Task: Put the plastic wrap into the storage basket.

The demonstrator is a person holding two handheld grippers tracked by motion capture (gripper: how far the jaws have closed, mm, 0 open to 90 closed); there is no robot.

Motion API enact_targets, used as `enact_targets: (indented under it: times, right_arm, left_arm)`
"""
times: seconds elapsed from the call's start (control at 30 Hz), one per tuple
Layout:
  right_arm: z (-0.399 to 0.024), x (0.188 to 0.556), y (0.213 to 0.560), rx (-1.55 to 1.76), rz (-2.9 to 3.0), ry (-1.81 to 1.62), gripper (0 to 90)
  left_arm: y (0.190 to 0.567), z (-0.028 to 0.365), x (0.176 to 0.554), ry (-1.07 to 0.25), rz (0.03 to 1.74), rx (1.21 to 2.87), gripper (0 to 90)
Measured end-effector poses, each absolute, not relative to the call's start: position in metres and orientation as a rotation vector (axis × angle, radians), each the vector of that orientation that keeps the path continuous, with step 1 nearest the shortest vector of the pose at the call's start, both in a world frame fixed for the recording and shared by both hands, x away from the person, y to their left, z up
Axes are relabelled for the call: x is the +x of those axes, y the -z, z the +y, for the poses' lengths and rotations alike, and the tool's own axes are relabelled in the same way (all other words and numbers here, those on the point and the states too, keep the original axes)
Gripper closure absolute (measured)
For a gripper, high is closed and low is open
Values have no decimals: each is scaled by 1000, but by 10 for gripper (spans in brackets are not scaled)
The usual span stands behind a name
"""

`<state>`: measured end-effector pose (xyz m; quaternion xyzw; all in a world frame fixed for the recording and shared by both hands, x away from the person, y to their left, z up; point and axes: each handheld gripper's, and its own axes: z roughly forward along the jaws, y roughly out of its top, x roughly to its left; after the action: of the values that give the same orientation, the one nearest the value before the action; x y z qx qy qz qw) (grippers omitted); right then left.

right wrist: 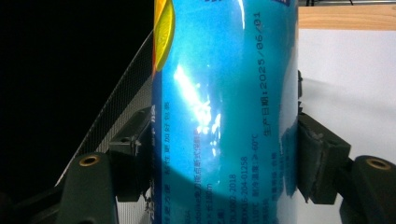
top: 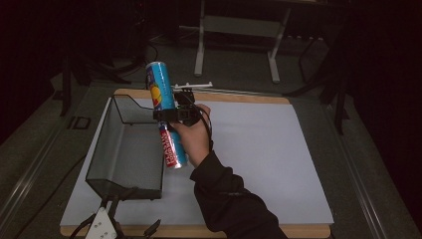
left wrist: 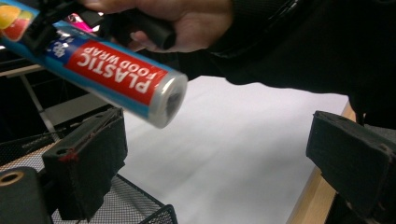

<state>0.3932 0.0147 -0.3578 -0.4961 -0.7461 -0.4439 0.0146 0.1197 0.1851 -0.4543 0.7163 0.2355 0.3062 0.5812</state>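
A blue roll of plastic food wrap (top: 158,84) with a red label is held tilted in the air over the right rim of a black mesh basket (top: 102,144). My right gripper (top: 166,115) is shut on the roll's middle. In the right gripper view both pads press on the roll (right wrist: 224,116), one from each side. My left gripper (top: 133,211) rests near the basket's front corner at the table's near edge. In the left gripper view its jaws stand wide apart with nothing between them, and the roll (left wrist: 116,77) hangs above them.
The basket stands on the left part of a white sheet (top: 259,149) that covers a wooden board (top: 298,231). A metal stand (top: 236,25) rises behind the table. The surroundings are dark.
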Motion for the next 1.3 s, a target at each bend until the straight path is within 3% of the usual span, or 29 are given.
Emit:
enact_targets:
  times: [0.7,1.3]
  right_arm:
    - [83,403,388,-1615,-2293,1396,316]
    - [99,401,432,-1657,-2326,1317,317]
  left_arm:
    - [453,189,117,-710,571,1652,62]
    - [453,190,115,-711,572,1650,62]
